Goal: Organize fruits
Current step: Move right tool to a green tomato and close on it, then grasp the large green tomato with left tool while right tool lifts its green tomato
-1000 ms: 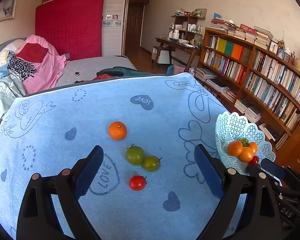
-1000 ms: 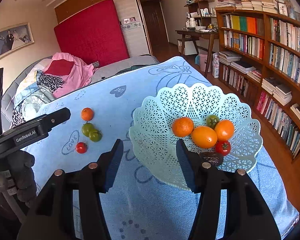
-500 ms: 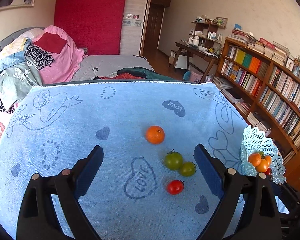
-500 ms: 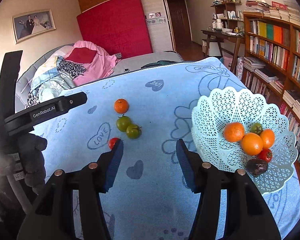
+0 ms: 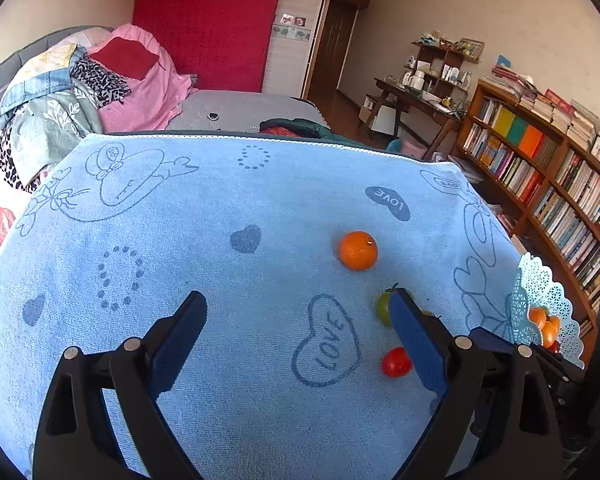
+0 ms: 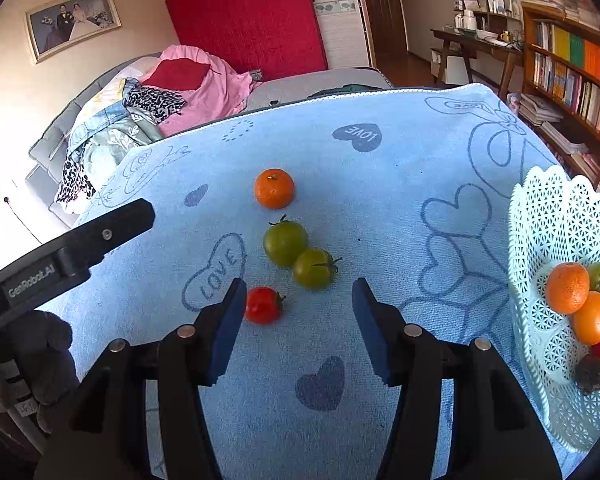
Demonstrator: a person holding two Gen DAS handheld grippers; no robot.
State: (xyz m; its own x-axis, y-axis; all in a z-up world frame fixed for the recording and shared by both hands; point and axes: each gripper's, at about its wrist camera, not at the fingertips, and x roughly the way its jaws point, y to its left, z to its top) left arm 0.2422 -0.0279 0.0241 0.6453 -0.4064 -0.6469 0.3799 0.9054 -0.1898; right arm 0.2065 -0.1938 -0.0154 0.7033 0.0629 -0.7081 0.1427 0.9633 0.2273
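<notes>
**A:** Start with the biggest thing, the blue towel (image 6: 380, 208) spread over the table, hearts and "LOVE" prints all across it. What sits on it?

**B:** At three o'clock in the right wrist view, the white lattice basket (image 6: 556, 216), with oranges, a green tomato, a red one and something dark lying in it.

**A:** And the tools?

**B:** The right gripper (image 6: 300, 320) hangs above the cloth at six o'clock, jaws partway apart, nothing between the pads. The left gripper (image 5: 296, 332) shows wide jaws in its own view, also empty. From the right camera its black body pokes in at nine o'clock, a gloved hand (image 6: 24, 364) wrapped round the handle.

**A:** Loose fruit?

**B:** Four pieces mid-cloth. The orange (image 6: 274, 188) sits at twelve o'clock of the cluster, apart from the rest. Below it the first green tomato (image 6: 285, 242) touches the second green tomato (image 6: 314, 269), which lies at its four o'clock.

**A:** Smallest?

**B:** The red tomato (image 6: 263, 305), at seven o'clock of the green pair, just beside the right gripper's left pad in the picture.
</notes>
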